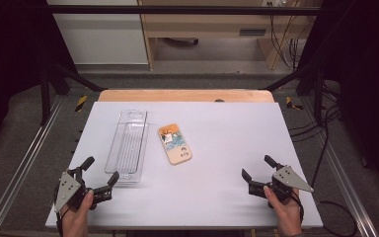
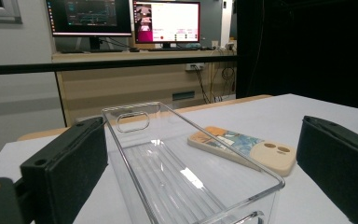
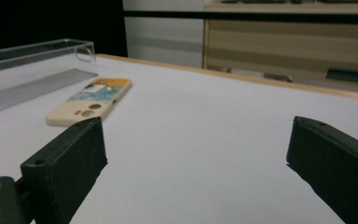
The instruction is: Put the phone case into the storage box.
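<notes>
This is a lab set up for recording. A white table [image 1: 202,197] stands inside a black metal frame [image 1: 177,10] with dark curtains at the sides. Behind it a wooden desk [image 2: 135,79] carries two lit monitors [image 2: 165,21] showing graphs and camera feeds, with cables [image 1: 281,39] hanging down beside it.

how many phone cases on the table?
1. The phone case lies flat near the table's middle, just right of the clear bin and apart from it. The bin looks empty, so nothing seems hidden inside.
</notes>
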